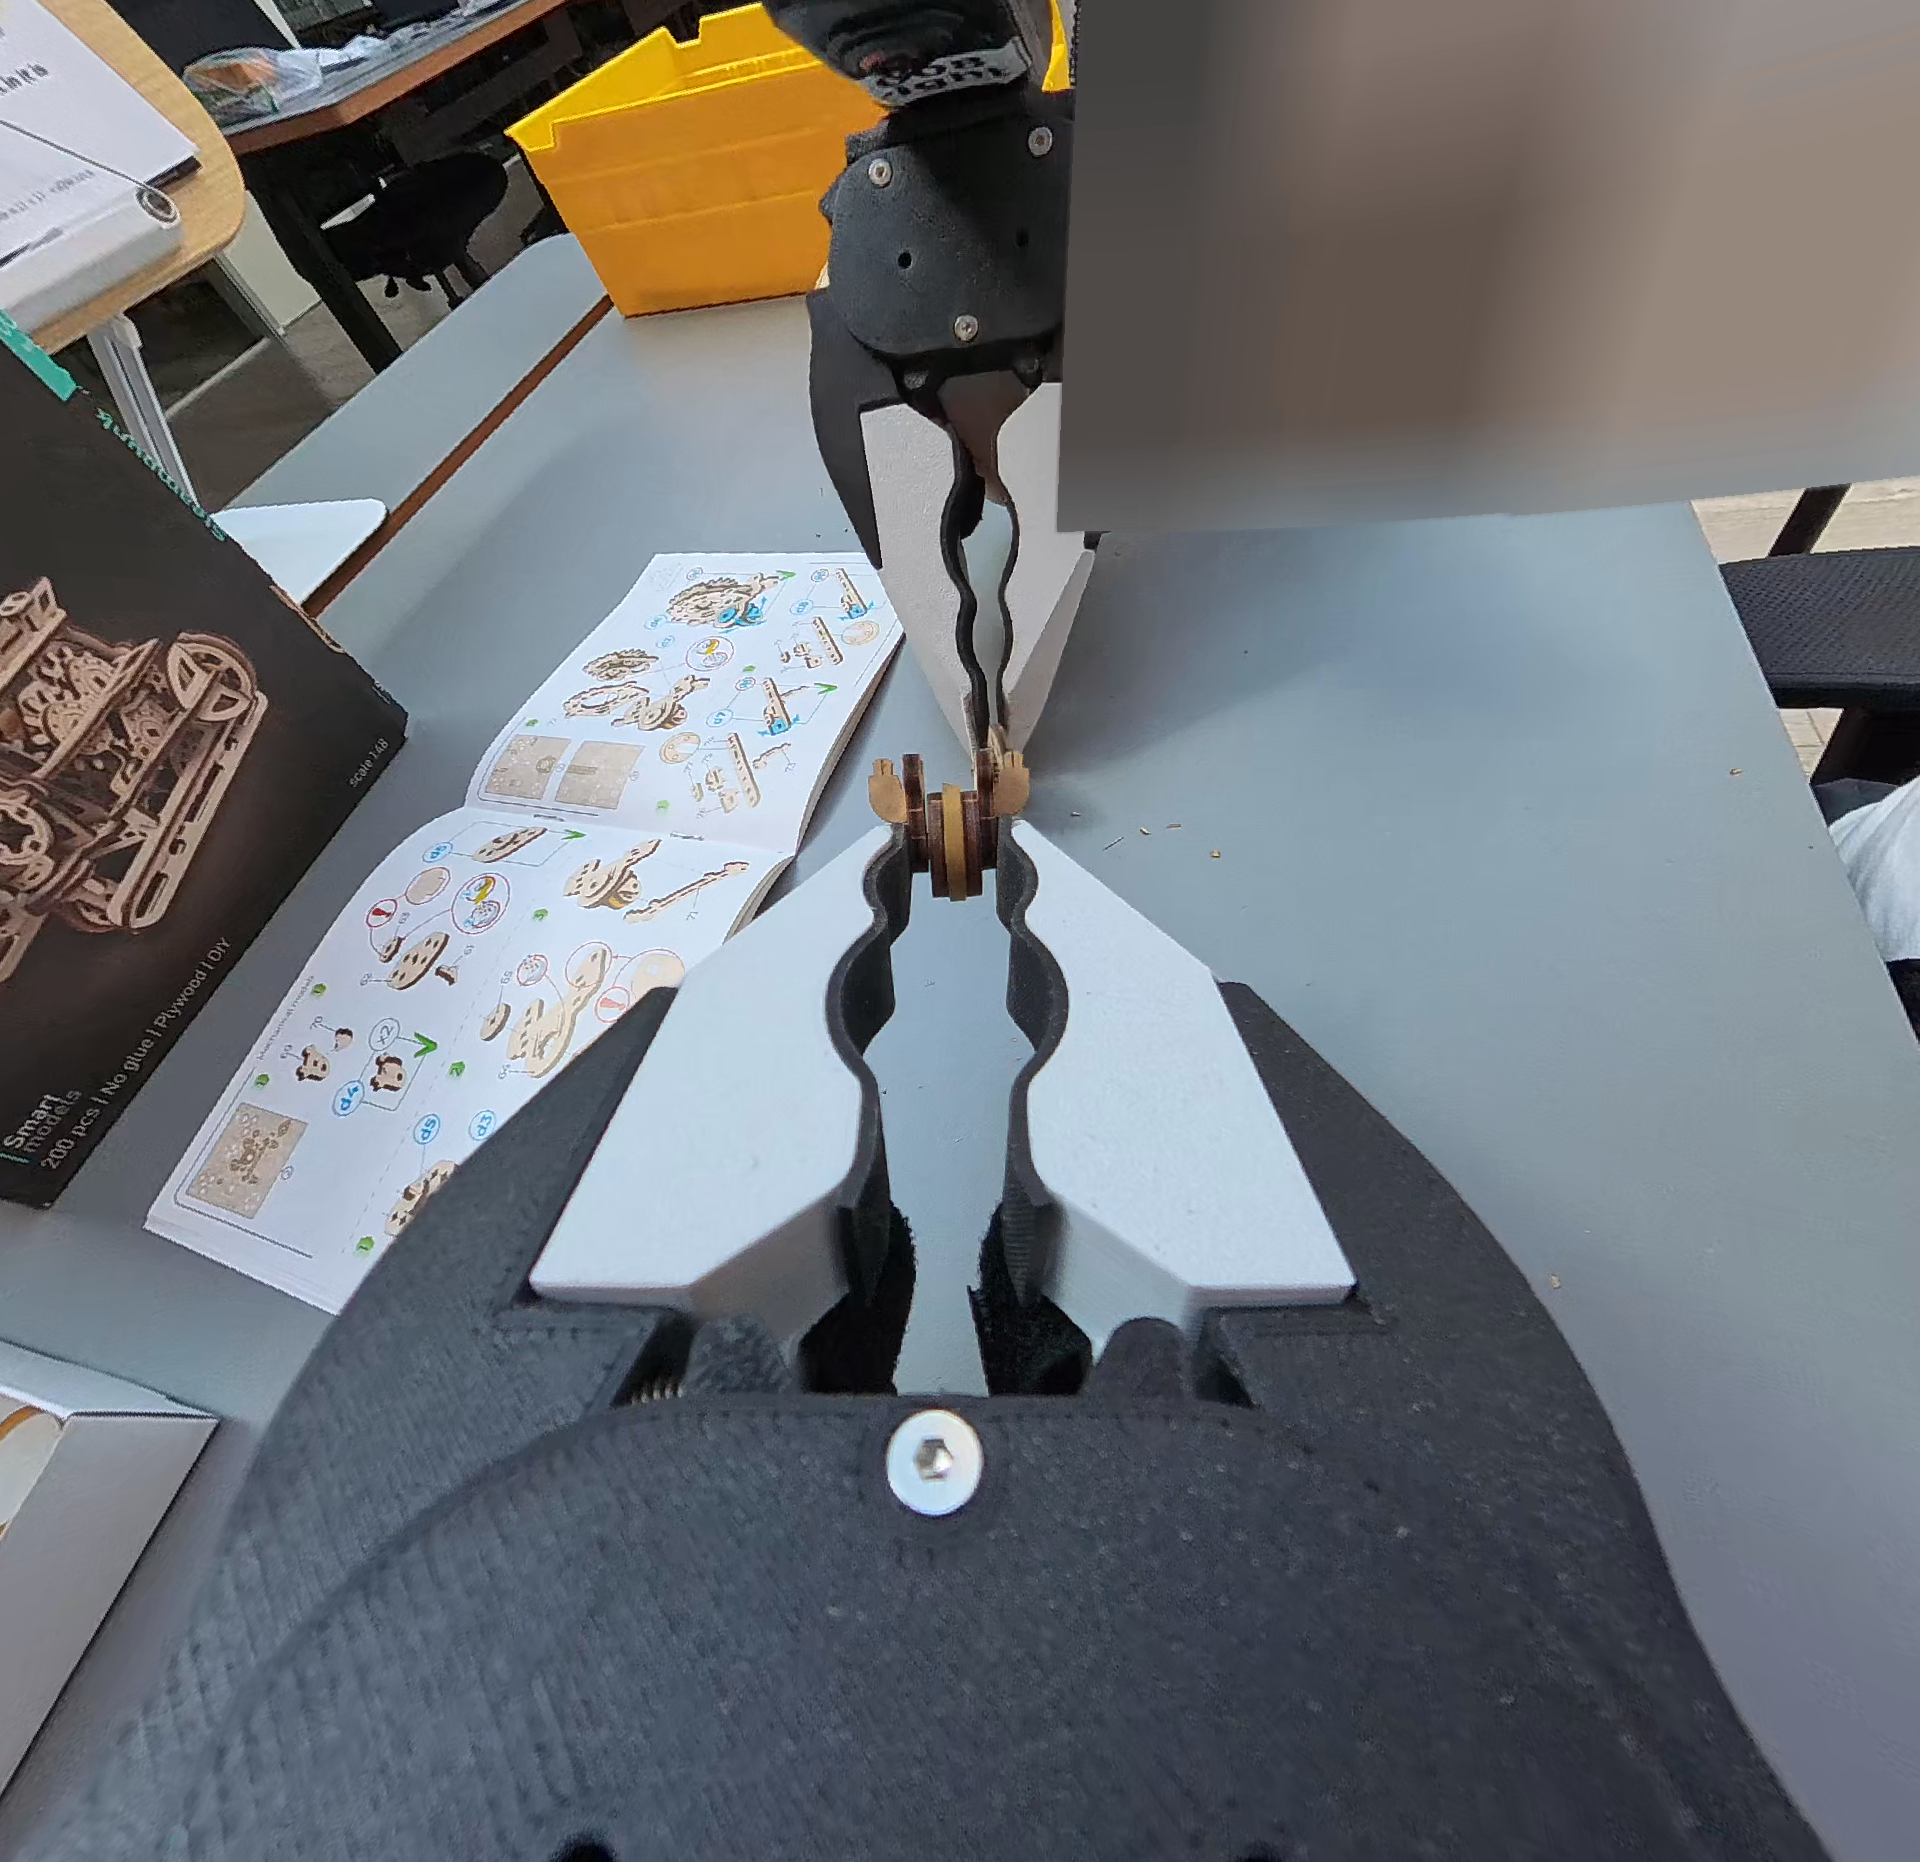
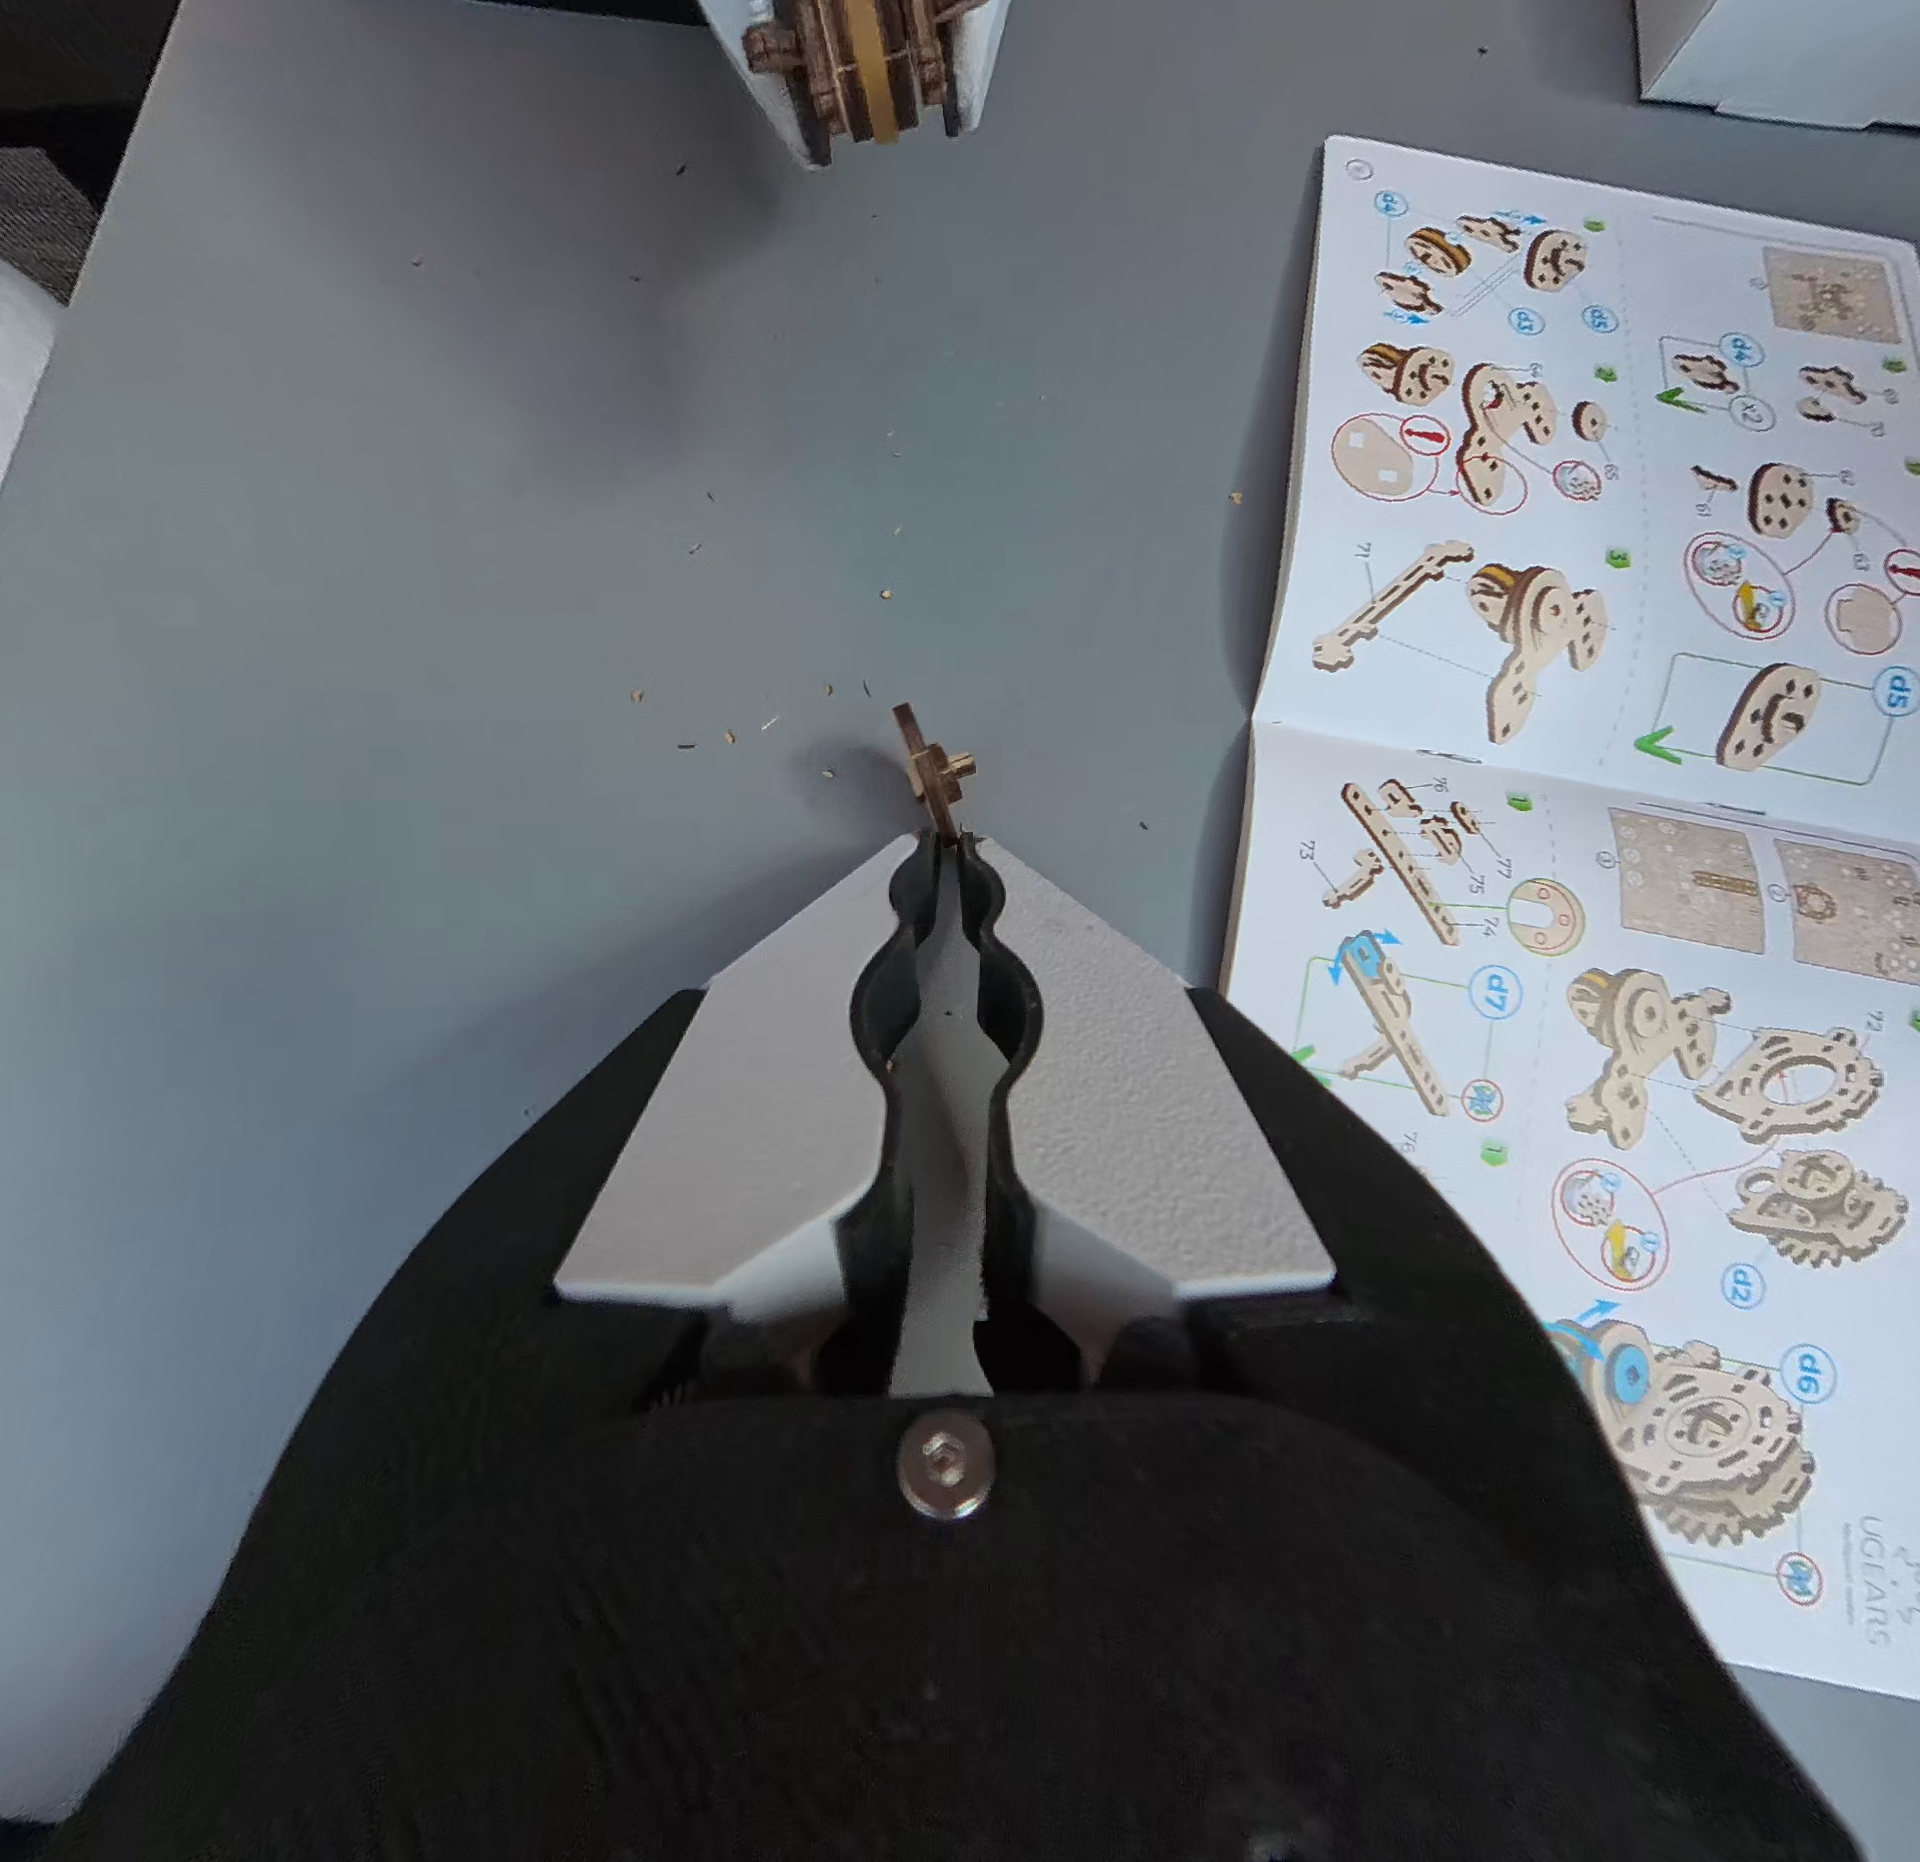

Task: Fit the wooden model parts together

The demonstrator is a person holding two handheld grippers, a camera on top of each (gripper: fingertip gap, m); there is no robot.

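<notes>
A stack of layered wooden discs (image 1: 948, 844), pale and dark with notched tabs at its sides, is gripped between the left gripper (image 1: 948, 856) fingers above the grey worktop (image 1: 1403, 877). A small flat wooden piece (image 2: 932, 773) with a peg is pinched by the nearly closed right gripper (image 2: 943, 842) fingers, just beside the stack. An open manual (image 1: 582, 877) lies nearby.

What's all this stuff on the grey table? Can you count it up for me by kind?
Hand-held black-and-white grippers: 2 (left gripper, right gripper)
Wooden model pieces: 2 (layered round wooden assembly, small flat wooden piece)
Open illustrated instruction booklet: 1
Dark printed model-kit box: 1
Yellow plastic bin: 1
Total: 7
</notes>
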